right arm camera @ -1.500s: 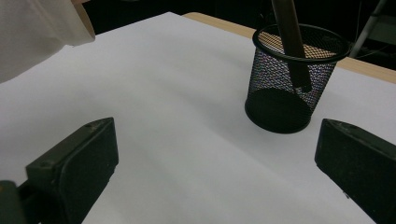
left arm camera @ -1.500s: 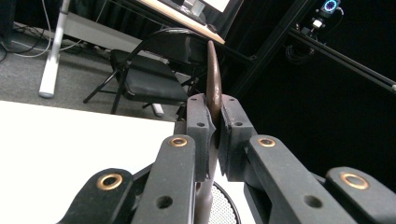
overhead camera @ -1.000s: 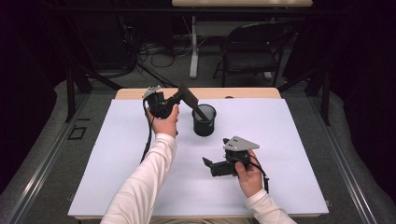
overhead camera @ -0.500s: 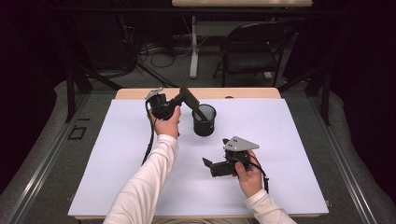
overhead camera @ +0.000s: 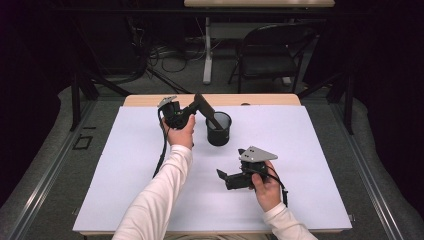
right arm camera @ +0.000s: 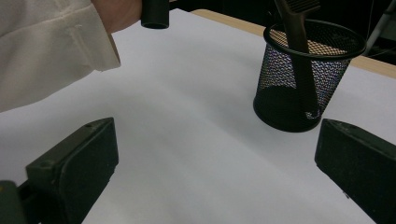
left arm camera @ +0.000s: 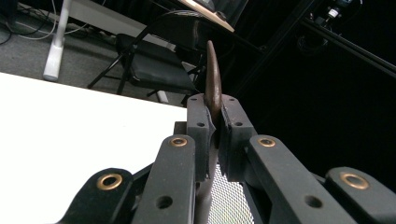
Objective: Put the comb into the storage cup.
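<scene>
- Two hand-held grippers in play: left gripper [overhead camera: 200, 102] is clamped on a thin dark-brown comb-like tool [left arm camera: 213, 77], pads pinching it edge-on in the left gripper view; right gripper [overhead camera: 223, 175] has jaws spread wide w/ nothing between them, parked low over the white table cover [overhead camera: 125, 165], well apart from the cup.
- Tool's lower end sits inside the round black wire-mesh cup [overhead camera: 219, 129], leaning on the rim; upper end is in the left jaws, above the cup's back-left side.
- Risk 1: tool is slanted, so a pull or push along that slant could lever on the rim & tip the light cup, as nothing is steadying it.
- Risk 2: grip is on a narrow edge; tool may twist or slip betw. the pads, drop back crooked or fall outside the cup.
- Risk 3: teeth could snag the mesh; can't tell if they touch it.
- Cup contents: just that one tool, per right gripper view [right arm camera: 299, 56]; mesh bottom otherwise looks bare.
</scene>
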### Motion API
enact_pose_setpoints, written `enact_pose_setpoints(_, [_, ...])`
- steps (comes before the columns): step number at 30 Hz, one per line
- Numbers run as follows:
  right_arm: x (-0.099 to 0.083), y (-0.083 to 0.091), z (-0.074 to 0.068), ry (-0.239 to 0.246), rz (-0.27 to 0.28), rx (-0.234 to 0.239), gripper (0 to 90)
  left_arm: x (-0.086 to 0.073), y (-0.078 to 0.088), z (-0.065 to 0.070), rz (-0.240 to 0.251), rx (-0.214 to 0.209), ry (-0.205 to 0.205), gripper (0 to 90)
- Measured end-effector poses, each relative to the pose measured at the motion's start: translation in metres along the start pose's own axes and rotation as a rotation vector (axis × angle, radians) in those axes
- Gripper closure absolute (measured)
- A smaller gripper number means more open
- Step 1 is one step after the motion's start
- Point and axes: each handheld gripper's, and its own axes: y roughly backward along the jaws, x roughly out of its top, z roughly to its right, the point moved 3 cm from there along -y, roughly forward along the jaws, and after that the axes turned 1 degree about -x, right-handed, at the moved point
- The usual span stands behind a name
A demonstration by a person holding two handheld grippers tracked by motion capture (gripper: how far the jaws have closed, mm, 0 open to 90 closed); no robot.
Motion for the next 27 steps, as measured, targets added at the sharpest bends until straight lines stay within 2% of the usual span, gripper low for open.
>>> enact_pose_setpoints(9, [0.0, -0.001, -0.001, 0.003, -0.001, 0.003, 0.0, 0.0, 0.001, -0.002, 0.0, 0.002, 0.014, 84.3])
enact_pose_setpoints(15, [0.0, -0.001, -0.001, 0.006, -0.001, 0.002, 0.0, -0.002, 0.001, -0.005, 0.01, 0.012, 0.028, 83.8])
enact_pose_setpoints(27, [-0.001, -0.001, -0.001, 0.007, -0.004, 0.003, 0.0, -0.003, 0.002, -0.012, 0.001, 0.034, 0.049, 82.3])
